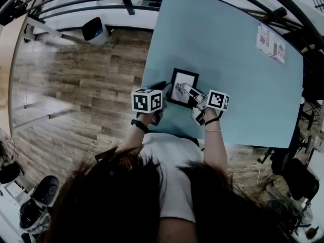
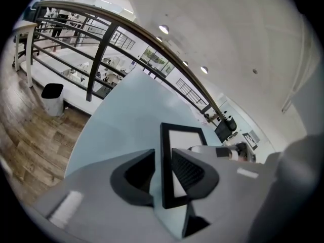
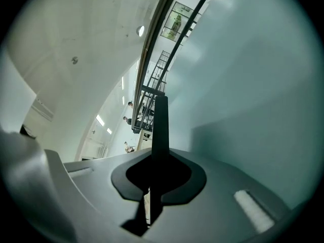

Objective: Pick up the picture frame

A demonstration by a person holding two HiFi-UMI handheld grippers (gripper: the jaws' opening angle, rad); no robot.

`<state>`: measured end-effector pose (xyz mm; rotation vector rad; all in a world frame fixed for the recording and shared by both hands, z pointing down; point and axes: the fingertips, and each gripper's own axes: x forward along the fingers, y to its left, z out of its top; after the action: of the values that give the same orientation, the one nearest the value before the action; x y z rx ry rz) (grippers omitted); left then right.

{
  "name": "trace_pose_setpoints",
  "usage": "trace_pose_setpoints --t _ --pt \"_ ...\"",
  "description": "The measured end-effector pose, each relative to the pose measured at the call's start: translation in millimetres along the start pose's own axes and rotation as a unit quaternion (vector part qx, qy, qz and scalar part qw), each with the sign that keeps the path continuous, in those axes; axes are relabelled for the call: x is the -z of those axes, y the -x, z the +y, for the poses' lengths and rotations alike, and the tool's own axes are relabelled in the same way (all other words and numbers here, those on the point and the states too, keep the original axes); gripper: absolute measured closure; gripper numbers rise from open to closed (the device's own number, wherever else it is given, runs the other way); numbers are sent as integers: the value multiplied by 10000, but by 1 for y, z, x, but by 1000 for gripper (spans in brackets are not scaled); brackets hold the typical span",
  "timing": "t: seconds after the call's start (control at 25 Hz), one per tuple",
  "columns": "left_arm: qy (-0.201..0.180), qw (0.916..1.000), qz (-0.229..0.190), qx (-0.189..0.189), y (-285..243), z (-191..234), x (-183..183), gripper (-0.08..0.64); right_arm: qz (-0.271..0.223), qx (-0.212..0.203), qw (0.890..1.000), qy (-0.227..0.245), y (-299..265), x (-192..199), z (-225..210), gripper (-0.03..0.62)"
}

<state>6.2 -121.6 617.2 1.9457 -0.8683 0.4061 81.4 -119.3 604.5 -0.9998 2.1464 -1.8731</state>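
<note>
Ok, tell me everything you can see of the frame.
The frame is a small rectangle: a plain black border around a white sheet with a dark line drawing. It sits over the near left part of the blue table, held from both sides. The left gripper clamps its left border, the right gripper its right edge. Whether it touches the table can't be told.

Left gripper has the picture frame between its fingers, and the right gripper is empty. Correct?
No: the right gripper isn't empty; its fingers are shut on the picture frame, as the right gripper view shows. The left gripper claim stands.
</note>
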Motion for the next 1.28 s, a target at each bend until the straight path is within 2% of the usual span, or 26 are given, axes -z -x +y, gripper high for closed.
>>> trace_pose_setpoints --t 0.32,0.72,0.96,1.08,1.28 --pt "-324 9989 -325 101 15 -24 -22 436 -485 14 9976 497 25 -20 27 578" --pt "-778 9937 -798 127 42 -51 -46 436 -1165 78 9870 1103 67 -39 61 578" --pt "-953 9896 -1061 164 61 -61 -58 436 -1396 273 9781 1520 83 -43 75 578" --pt "-1045 9875 -1169 154 66 -68 -63 436 -1508 467 9711 1791 95 -49 78 578" --pt "-1236 9833 -1328 101 75 -77 -71 436 -1706 516 9585 2225 109 -56 99 578"
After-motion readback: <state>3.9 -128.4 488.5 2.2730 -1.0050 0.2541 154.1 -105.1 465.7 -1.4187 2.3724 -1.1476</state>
